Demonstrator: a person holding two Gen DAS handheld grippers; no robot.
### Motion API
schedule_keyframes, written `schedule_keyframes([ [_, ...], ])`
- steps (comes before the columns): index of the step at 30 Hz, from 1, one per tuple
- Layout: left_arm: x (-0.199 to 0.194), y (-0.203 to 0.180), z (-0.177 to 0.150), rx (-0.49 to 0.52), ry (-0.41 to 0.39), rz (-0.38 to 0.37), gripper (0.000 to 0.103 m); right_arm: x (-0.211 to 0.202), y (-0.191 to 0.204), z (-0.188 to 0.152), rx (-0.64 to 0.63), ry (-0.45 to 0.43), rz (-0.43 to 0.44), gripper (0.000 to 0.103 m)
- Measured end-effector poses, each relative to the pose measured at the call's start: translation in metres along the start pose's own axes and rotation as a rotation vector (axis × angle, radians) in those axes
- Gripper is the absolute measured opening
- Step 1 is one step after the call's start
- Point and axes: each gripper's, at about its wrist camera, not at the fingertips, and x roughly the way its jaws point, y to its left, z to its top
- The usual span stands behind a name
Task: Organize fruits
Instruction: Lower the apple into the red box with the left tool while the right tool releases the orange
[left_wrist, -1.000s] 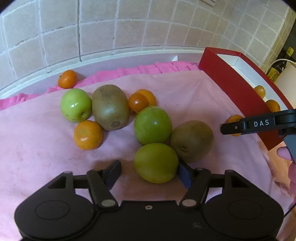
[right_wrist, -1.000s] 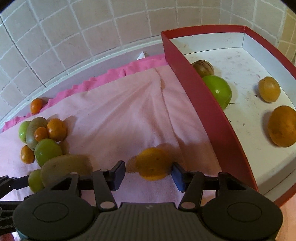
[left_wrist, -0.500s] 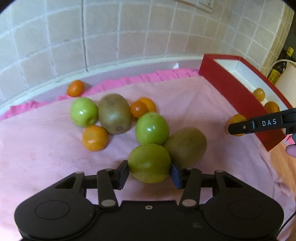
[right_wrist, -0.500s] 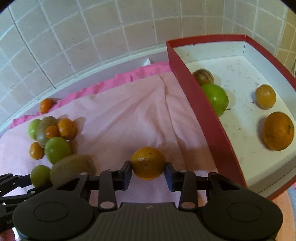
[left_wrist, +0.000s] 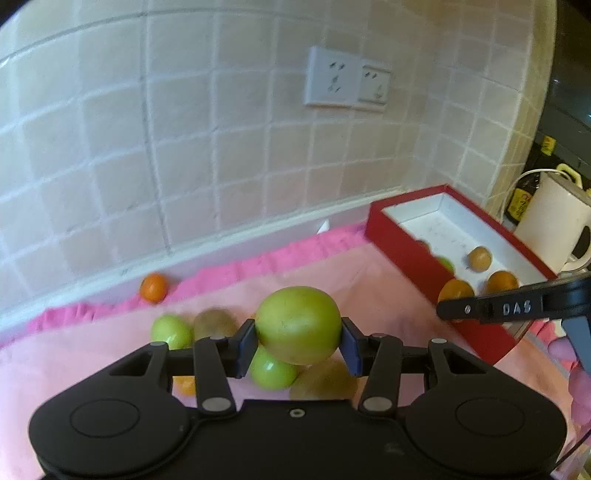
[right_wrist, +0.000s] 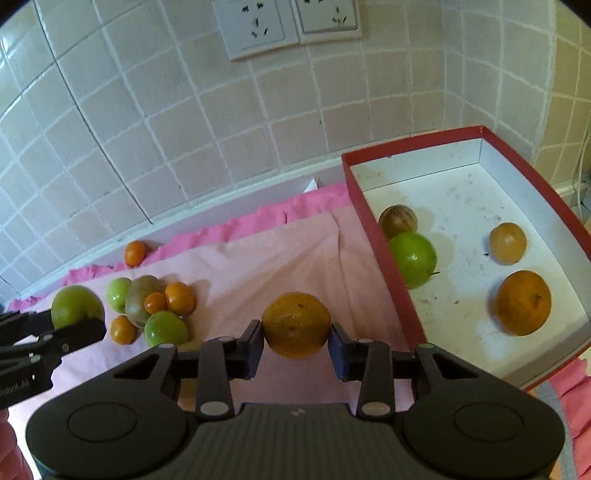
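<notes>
In the left wrist view my left gripper (left_wrist: 298, 345) is shut on a green apple (left_wrist: 298, 321), held above the pink cloth (left_wrist: 92, 354). Under it remain another green apple (left_wrist: 271, 371), a kiwi (left_wrist: 325, 380) and more fruit. In the right wrist view my right gripper (right_wrist: 296, 349) is shut on an orange (right_wrist: 296, 323), lifted off the cloth just left of the red box (right_wrist: 384, 243). Inside the box lie a green apple (right_wrist: 413, 258), a brown fruit (right_wrist: 398, 221), a small orange (right_wrist: 508, 243) and a bigger orange (right_wrist: 522, 302).
A pile of green apples, a kiwi (right_wrist: 142, 299) and mandarins (right_wrist: 180, 297) sits at the cloth's left. A lone mandarin (right_wrist: 135, 253) lies by the tiled wall. Wall sockets (right_wrist: 288, 26) hang above. A white kettle (left_wrist: 554, 229) and a dark bottle (left_wrist: 521, 201) stand behind the box.
Both grippers closed on their fruit, the left on the green apple and the right on the orange, then rose and lifted them off the cloth.
</notes>
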Motion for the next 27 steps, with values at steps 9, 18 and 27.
schedule_keyframes([
  [9,0.016,-0.060,0.076,0.129,-0.094,-0.110,0.057,-0.047,-0.043,0.044,0.006,-0.146,-0.090,0.040],
  [18,0.089,-0.132,0.169,0.184,-0.087,-0.284,0.057,-0.063,-0.119,0.102,0.085,-0.268,-0.213,0.040],
  [27,0.225,-0.170,0.180,0.096,0.160,-0.396,0.057,-0.006,-0.165,0.112,0.130,-0.151,-0.165,0.040],
])
